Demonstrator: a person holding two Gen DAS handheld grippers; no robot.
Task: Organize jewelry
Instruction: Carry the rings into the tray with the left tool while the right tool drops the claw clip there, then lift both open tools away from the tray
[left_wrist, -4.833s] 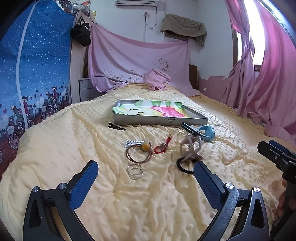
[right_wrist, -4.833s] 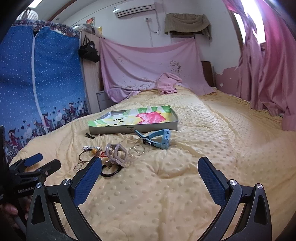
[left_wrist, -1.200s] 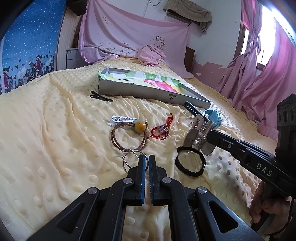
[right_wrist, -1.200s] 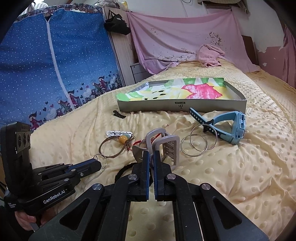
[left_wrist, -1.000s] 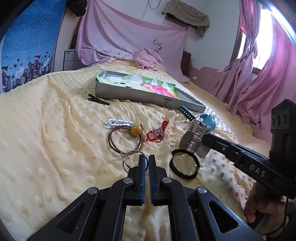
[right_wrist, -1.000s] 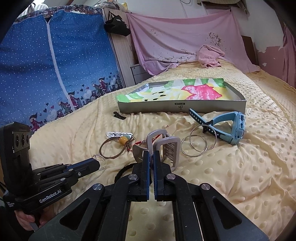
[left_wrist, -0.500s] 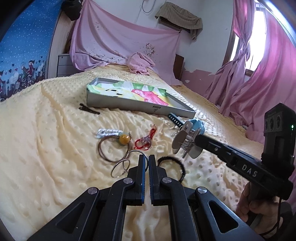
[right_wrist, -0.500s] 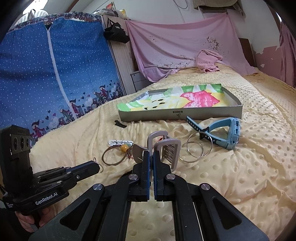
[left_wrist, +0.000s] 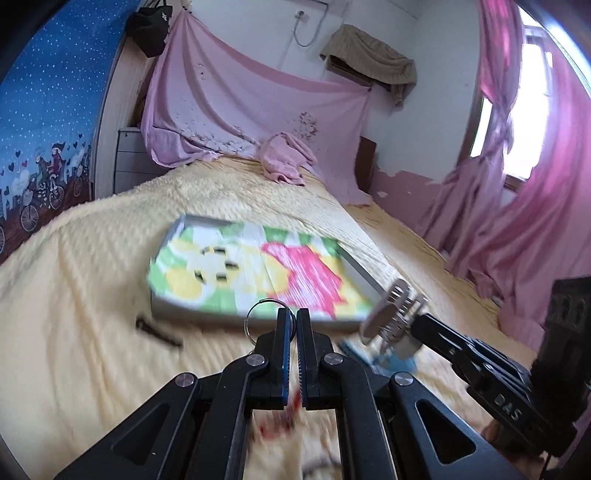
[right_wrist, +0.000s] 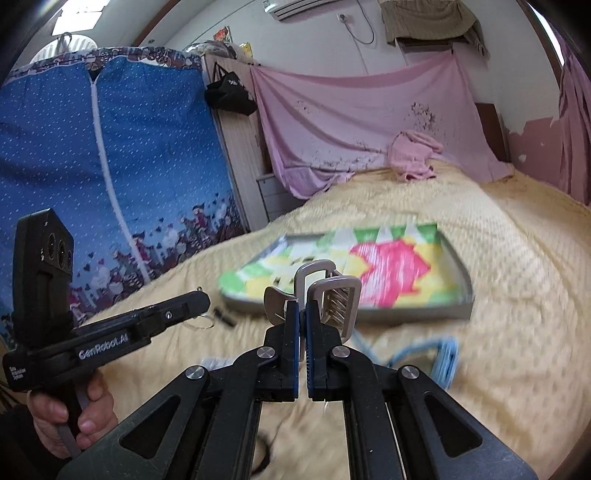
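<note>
Left wrist view: left gripper (left_wrist: 293, 314) is carrying a thin wire ring (left_wrist: 263, 316), jaws pressed together on its rim so the loop is hanging clear to the left.
Right wrist view: right gripper (right_wrist: 302, 308) is clamping a grey claw clip (right_wrist: 325, 291) by its handle end, jaws fully closed (teeth are pointing away, toward the tray).
Tray (right_wrist: 463, 284): lying ahead of both tools on the yellow bed (left_wrist: 74, 332), its patterned liner exposed; probably the intended drop point.
Remaining items: a blue watch (right_wrist: 443, 356) and a dark hair clip (left_wrist: 159, 334) are lying blurred, just short of the tray.
Stage: both pieces are riding clear of the blanket, approaching the tray.
</note>
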